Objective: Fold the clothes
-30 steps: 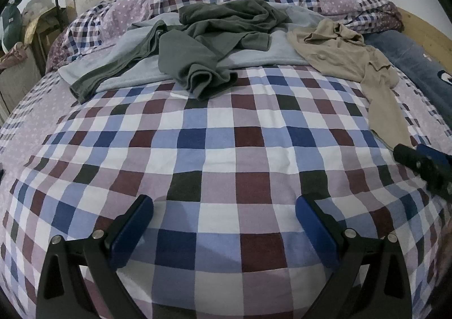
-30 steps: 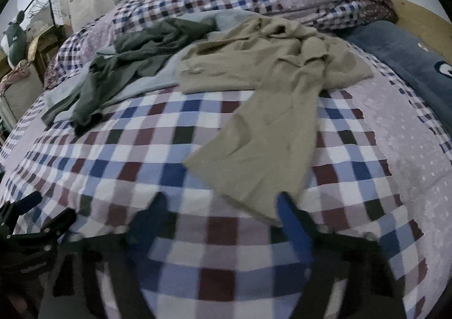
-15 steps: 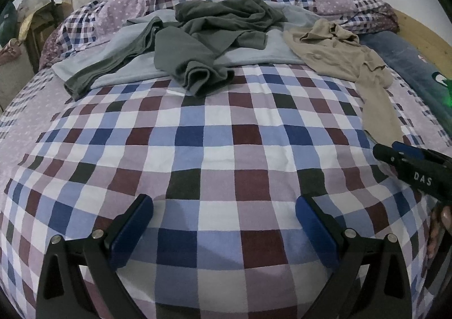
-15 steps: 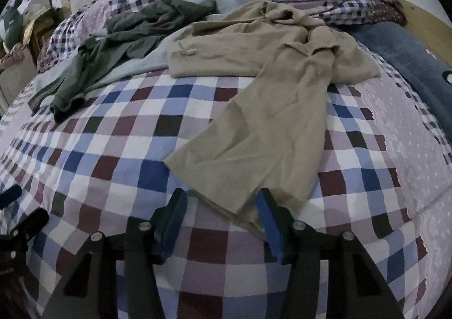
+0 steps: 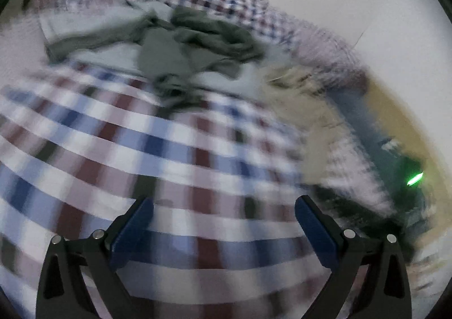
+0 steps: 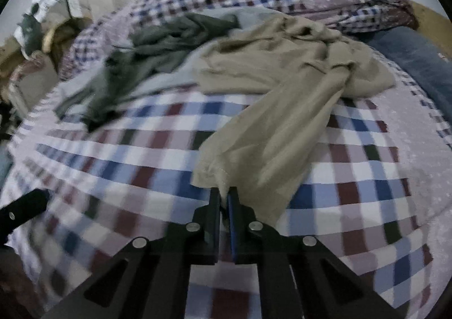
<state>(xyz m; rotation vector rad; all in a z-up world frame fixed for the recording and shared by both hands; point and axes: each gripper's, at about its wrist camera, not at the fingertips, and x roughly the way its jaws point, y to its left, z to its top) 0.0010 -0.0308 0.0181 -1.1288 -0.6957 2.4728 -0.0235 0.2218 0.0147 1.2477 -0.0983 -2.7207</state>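
The right gripper is clamped on the hem of the beige garment, spread mid-frame over the checked bedspread. The left gripper is held wide, empty, in a blurred view.

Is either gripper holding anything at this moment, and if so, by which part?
The right gripper is shut on the beige garment, pinching the hem edge at its near end. The left gripper is open over the checked bedspread, holding nothing.
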